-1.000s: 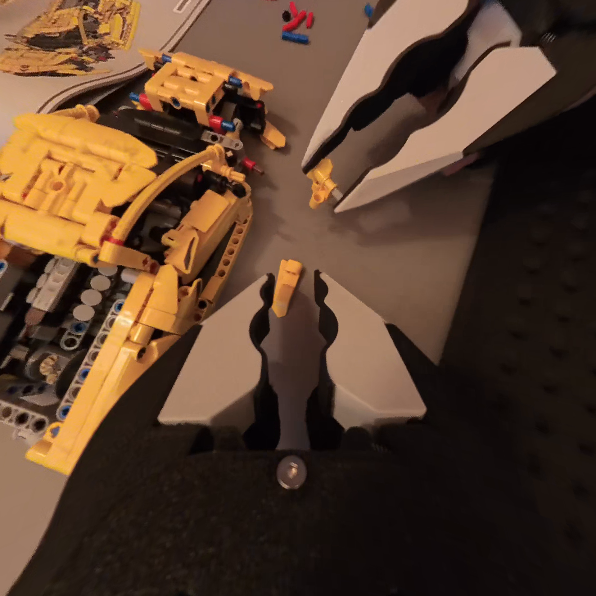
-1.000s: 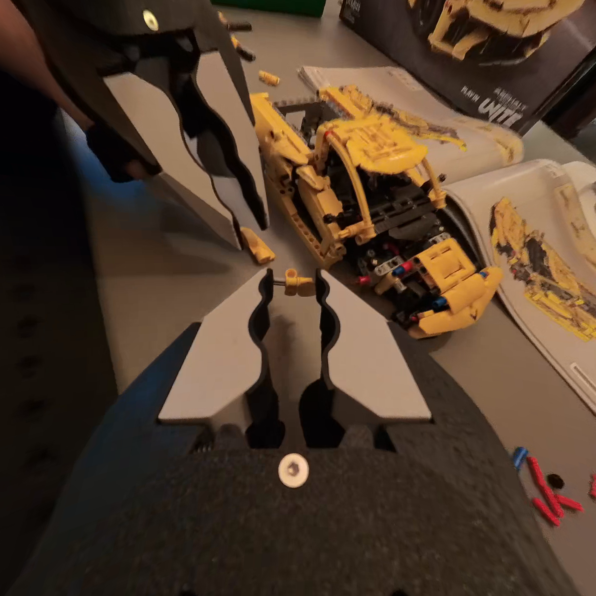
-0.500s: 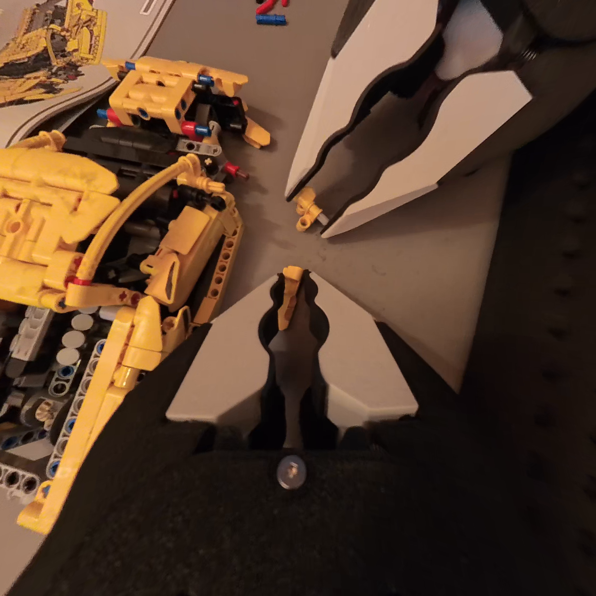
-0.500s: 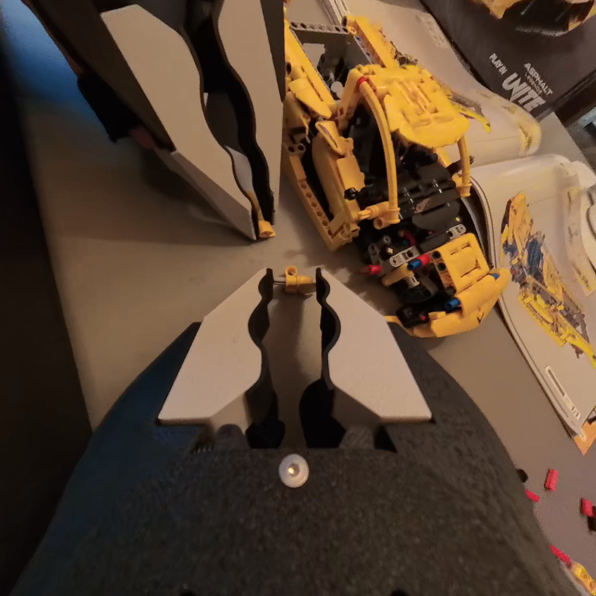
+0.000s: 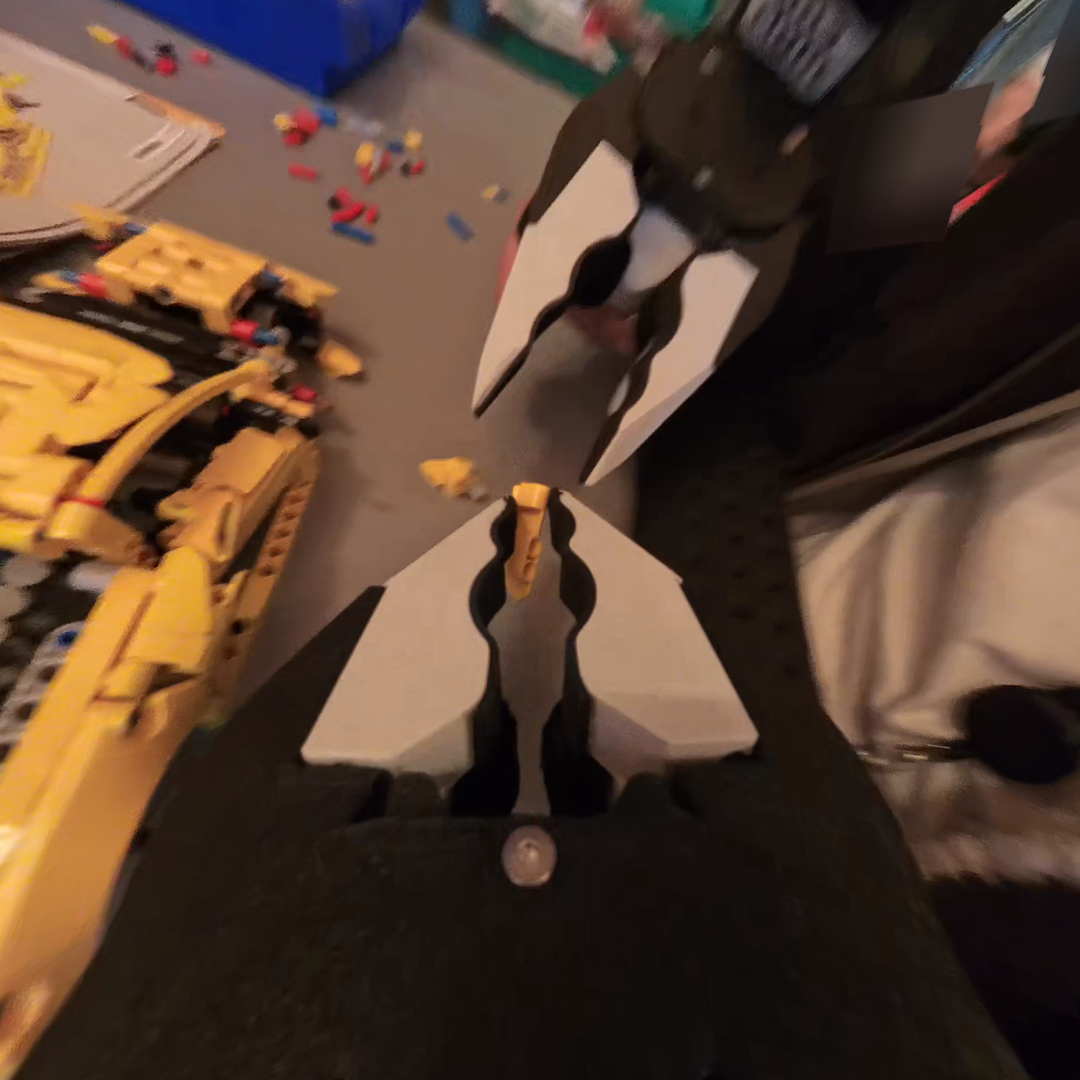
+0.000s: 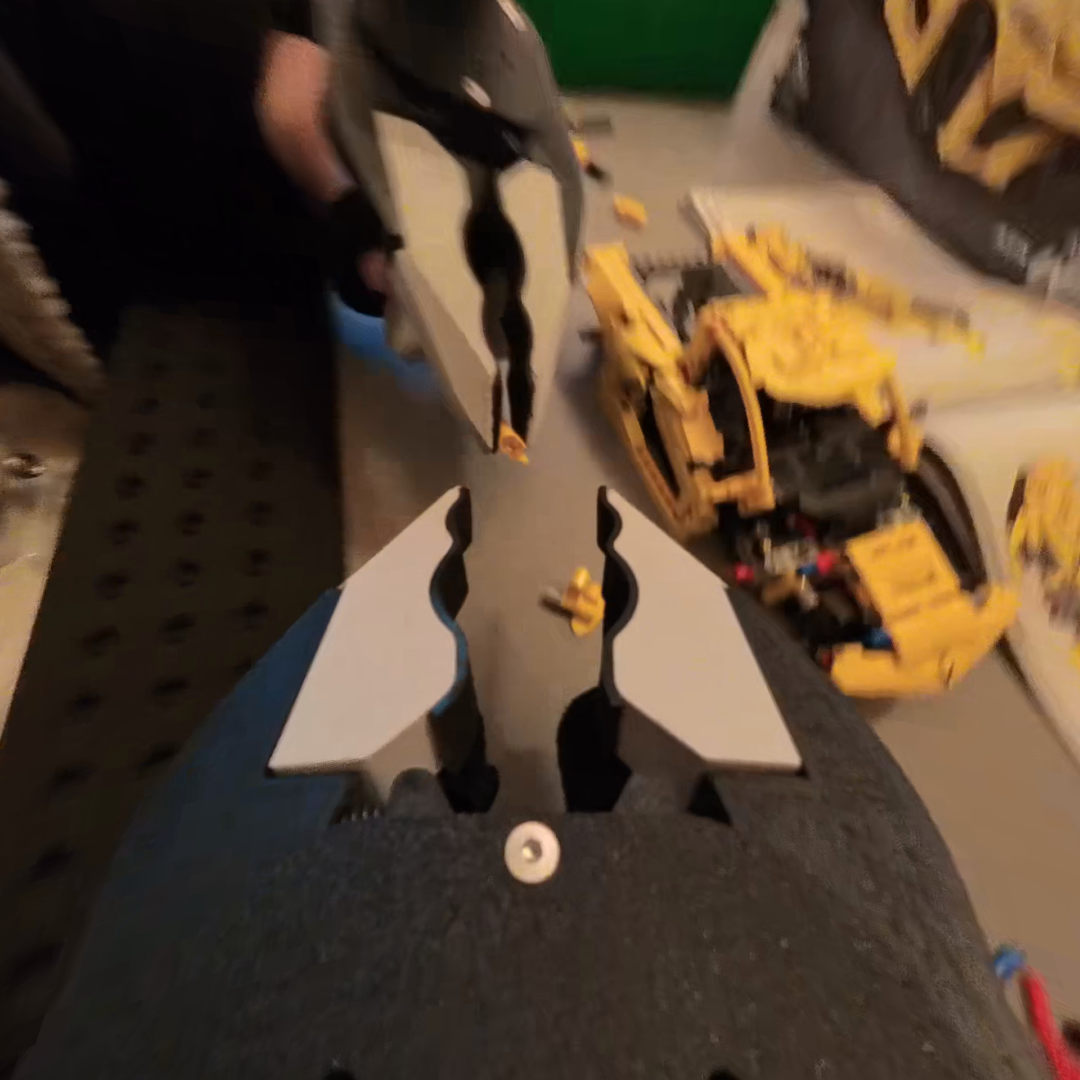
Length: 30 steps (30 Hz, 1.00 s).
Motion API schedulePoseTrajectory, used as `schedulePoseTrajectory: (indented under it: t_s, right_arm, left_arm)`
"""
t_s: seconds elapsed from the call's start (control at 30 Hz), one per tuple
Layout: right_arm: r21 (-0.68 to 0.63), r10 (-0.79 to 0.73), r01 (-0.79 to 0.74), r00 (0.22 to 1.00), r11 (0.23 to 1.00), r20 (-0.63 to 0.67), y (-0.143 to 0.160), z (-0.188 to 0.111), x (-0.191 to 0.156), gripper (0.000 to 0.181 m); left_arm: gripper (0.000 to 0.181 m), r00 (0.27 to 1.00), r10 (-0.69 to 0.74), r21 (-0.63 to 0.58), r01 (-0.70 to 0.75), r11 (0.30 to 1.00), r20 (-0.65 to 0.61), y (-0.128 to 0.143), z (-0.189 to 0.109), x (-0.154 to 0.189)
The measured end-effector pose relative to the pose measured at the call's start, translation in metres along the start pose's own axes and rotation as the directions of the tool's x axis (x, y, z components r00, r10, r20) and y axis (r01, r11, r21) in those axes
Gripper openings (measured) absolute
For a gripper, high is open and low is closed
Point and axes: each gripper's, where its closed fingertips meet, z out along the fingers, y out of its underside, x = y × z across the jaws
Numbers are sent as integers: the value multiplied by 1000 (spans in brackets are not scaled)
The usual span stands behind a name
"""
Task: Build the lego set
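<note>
My left gripper (image 5: 529,497) is shut on a slim yellow piece (image 5: 528,546) and holds it above the grey table. It also shows in the right wrist view (image 6: 511,444) with the piece's tip (image 6: 509,447) sticking out. My right gripper (image 6: 535,497) is open and empty. A small yellow connector with a grey pin (image 6: 578,602) lies on the table between its fingers, near the right one. In the left wrist view the connector (image 5: 450,474) lies just left of the open right gripper (image 5: 532,444). The half-built yellow car (image 5: 146,467) (image 6: 789,438) stands beside them.
Open instruction booklets (image 5: 87,146) (image 6: 993,362) lie behind the car, and the set's box (image 6: 964,117) stands beyond. Several loose red, blue and yellow pieces (image 5: 356,175) are scattered near a blue bin (image 5: 292,41). A dark perforated mat (image 5: 701,584) borders the table. The tips of both grippers are at nearly the same place.
My left gripper closed on the slim yellow piece and lifted it. My right gripper opened and let go of the yellow connector, which now lies on the table. Both views are blurred by motion.
</note>
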Motion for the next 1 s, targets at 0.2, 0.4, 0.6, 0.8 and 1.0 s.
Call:
schedulePoseTrajectory:
  t_s: [0.2, 0.4, 0.6, 0.8, 1.0]
  right_arm:
    - [170, -229, 197, 953, 966, 196, -42, -9, -33, 21]
    - [182, -283, 235, 908, 955, 310, -52, -5, -48, 17]
    - [165, -261, 217, 908, 962, 328, -53, 3, -47, 10]
    - [268, 30, -133, 934, 954, 357, -67, -4, -21, 6]
    - [313, 197, -369, 863, 875, 465, -73, -3, -14, 7]
  left_arm:
    - [11, 908, -199, 25, 223, 974, -369, -13, -23, 37]
    - [10, 841, -239, 5, 276, 961, -485, -14, -31, 51]
    - [10, 864, -235, 15, 269, 963, -446, -11, -30, 45]
    - [20, 910, -117, 239, 226, 944, -397, -33, -45, 37]
    - [10, 968, -11, 347, 101, 932, -252, -42, -41, 29]
